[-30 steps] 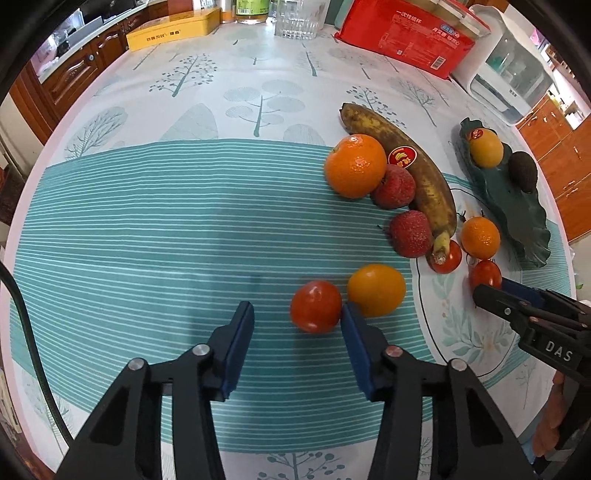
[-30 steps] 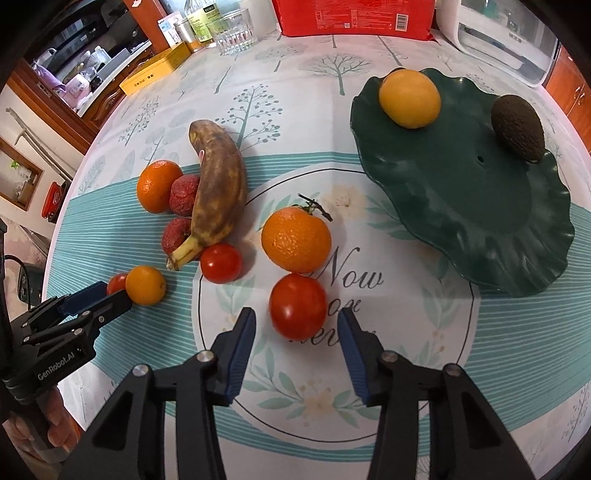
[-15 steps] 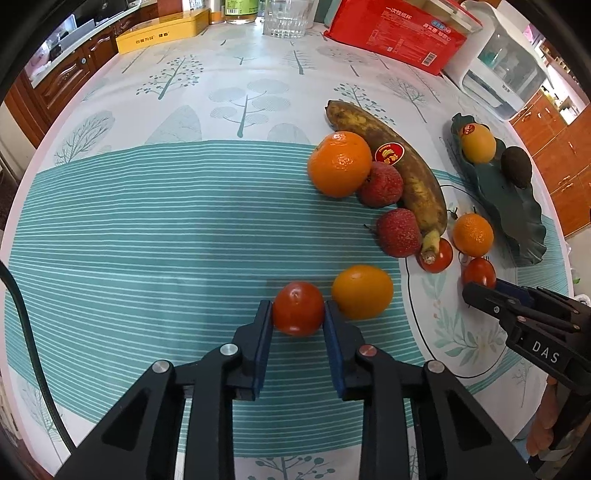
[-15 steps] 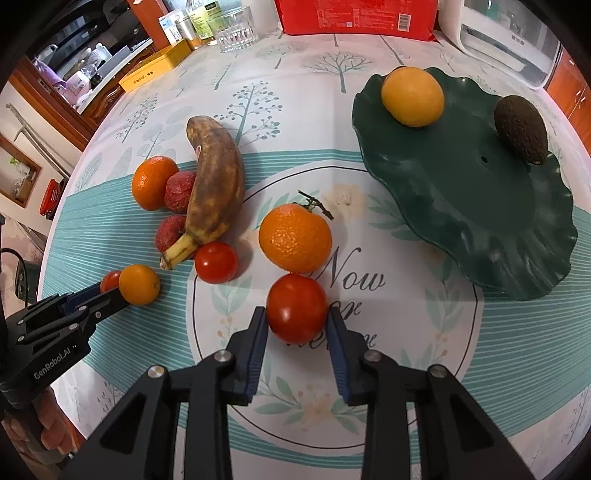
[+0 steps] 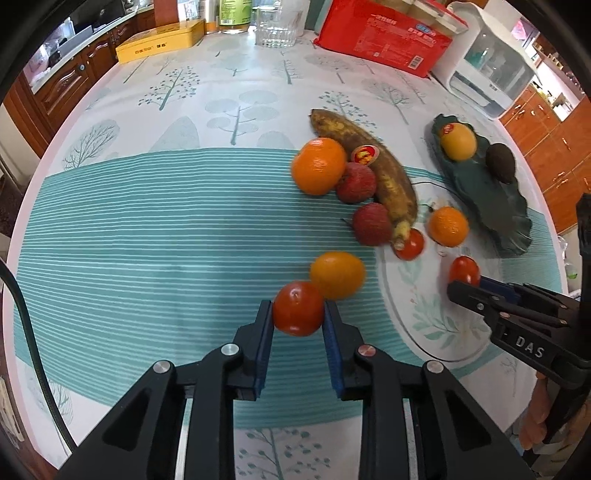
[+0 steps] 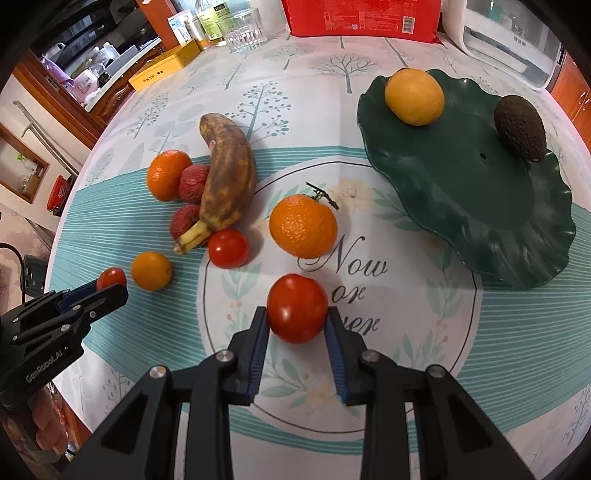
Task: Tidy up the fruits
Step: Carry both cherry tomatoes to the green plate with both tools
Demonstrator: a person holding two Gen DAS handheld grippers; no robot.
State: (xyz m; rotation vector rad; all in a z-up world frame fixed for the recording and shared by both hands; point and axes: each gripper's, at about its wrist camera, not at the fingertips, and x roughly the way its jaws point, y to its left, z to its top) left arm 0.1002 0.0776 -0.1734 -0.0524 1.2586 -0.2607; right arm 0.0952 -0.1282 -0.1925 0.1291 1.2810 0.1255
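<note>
My left gripper is shut on a red tomato, just in front of a small orange. My right gripper is shut on another red tomato over the round print on the tablecloth. A dark green leaf-shaped plate at the right holds a yellow orange and an avocado. On the cloth lie a brown banana, a stemmed orange, another orange, two red lychees, and a third tomato.
At the table's far edge stand a red package, a glass, a yellow box and a white appliance. Wooden cabinets lie beyond the table on both sides.
Both grippers have closed from open onto their tomatoes. Each tomato now sits held between the blue pads.
</note>
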